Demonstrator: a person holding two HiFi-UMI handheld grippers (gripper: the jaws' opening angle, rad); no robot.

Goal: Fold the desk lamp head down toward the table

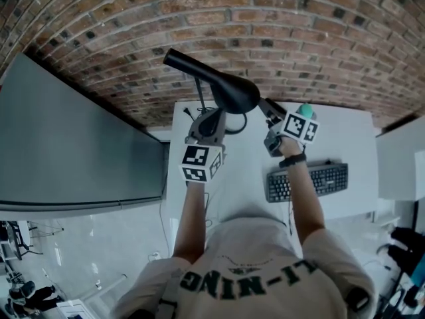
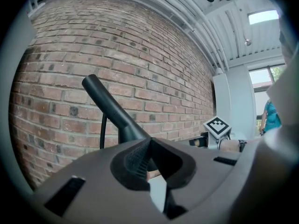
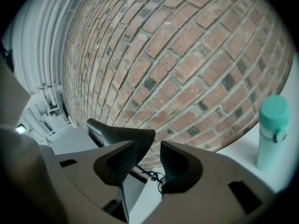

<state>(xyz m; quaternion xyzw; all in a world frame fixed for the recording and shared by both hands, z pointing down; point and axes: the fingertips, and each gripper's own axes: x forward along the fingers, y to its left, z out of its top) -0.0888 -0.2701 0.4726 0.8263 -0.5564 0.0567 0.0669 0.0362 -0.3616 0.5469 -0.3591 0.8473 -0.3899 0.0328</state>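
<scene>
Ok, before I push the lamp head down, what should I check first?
1. Right gripper: jaws apart, nothing between them, beside the lamp head. Ok.
2. Left gripper: jaws together right at the lamp head; whether they pinch it, cannot tell.
3. Table below the head: hidden by head and grippers. Cannot tell.
4. Teal bottle: upright, close by the right gripper. Not ok, mind it.
5. Keyboard: nearer the person, off the lamp's likely path. Ok.

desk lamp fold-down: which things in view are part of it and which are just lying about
Part of the job: desk lamp head; left claw, shut; right claw, open.
Just lying about: keyboard; teal bottle.
</scene>
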